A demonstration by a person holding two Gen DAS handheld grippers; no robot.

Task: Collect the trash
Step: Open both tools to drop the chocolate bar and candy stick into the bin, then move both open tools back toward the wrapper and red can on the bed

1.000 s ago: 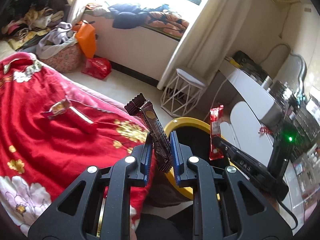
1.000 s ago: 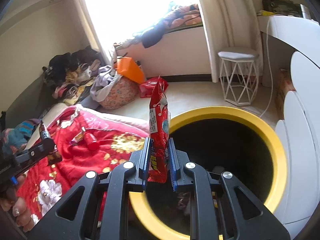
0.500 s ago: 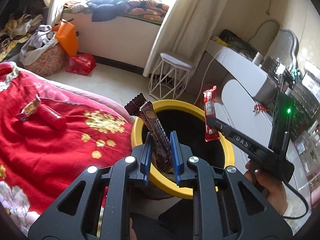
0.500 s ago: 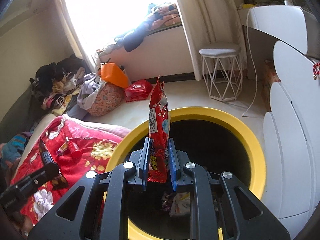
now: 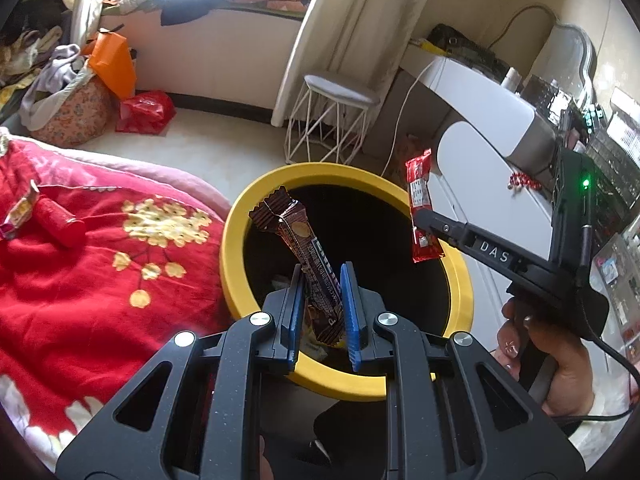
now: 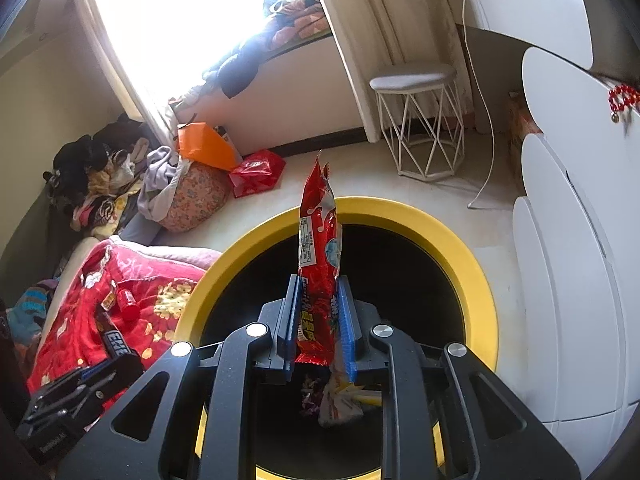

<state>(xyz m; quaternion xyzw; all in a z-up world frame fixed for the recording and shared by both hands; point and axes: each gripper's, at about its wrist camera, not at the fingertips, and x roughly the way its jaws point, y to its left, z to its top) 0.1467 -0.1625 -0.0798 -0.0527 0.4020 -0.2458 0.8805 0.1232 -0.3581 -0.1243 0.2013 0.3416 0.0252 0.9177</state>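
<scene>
Left gripper [image 5: 322, 296] fingers clamped on brown snack wrapper [image 5: 304, 256], held tilted above open mouth of yellow-rimmed bin [image 5: 236, 240]. Right gripper [image 6: 318, 312] fingers clamped on red snack wrapper [image 6: 318, 240], upright over same bin. Discarded wrappers [image 6: 340, 398] lay inside bin. Red bedspread [image 5: 80, 280] touched bin's left rim.

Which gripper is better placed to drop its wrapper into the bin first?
Right. The right gripper holds the red wrapper over the middle of the yellow bin; the left gripper holds its brown wrapper nearer the rim.
</scene>
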